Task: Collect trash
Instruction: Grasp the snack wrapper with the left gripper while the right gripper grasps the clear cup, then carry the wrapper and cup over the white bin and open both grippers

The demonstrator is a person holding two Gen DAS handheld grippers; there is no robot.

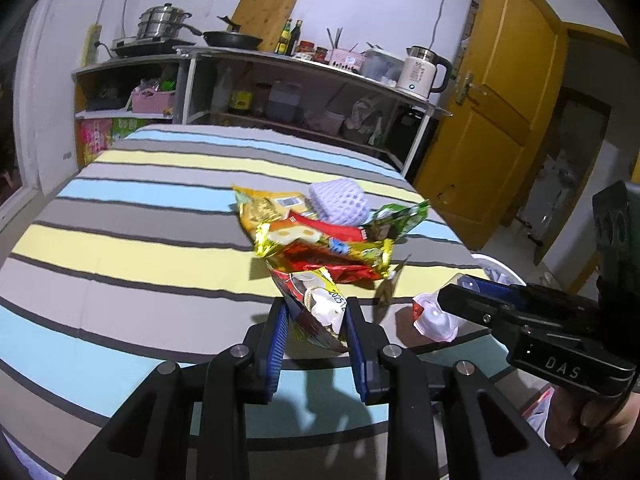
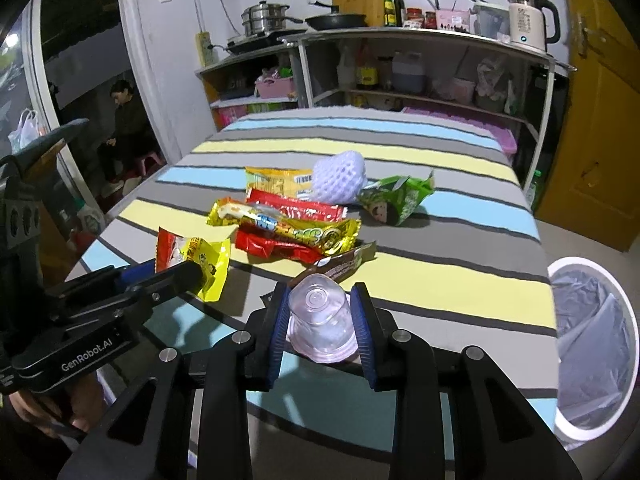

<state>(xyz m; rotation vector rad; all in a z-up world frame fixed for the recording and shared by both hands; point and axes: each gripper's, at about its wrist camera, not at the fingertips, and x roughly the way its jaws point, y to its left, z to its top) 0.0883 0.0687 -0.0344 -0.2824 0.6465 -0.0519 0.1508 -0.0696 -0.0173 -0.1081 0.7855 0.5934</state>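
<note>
A striped cloth [image 2: 440,280] in grey, yellow & blue covers the table, w/ a kitchen shelf unit [image 2: 420,40] against the wall behind. A white bin [image 2: 592,344] lined w/ a clear bag stands just beside the table's right edge. Mid-table sits a heap of trash: a gold-foil snack wrapper [image 2: 304,232] lying across a red wrapper [image 2: 296,209], a yellow packet [image 2: 276,180] behind them, a green packet [image 2: 400,198] to the right, and a white foam fruit net [image 2: 340,178] touching the yellow packet. A brown wrapper [image 2: 340,266] lies nearer the front. The left gripper [image 1: 316,314] has its jaws pinching a red-and-yellow wrapper [image 1: 320,304], held off the cloth at the near edge of the heap. The right gripper [image 2: 322,312] has its jaws pinching a clear plastic cup [image 2: 320,320], base pointing away, just in front of the brown wrapper.
</note>
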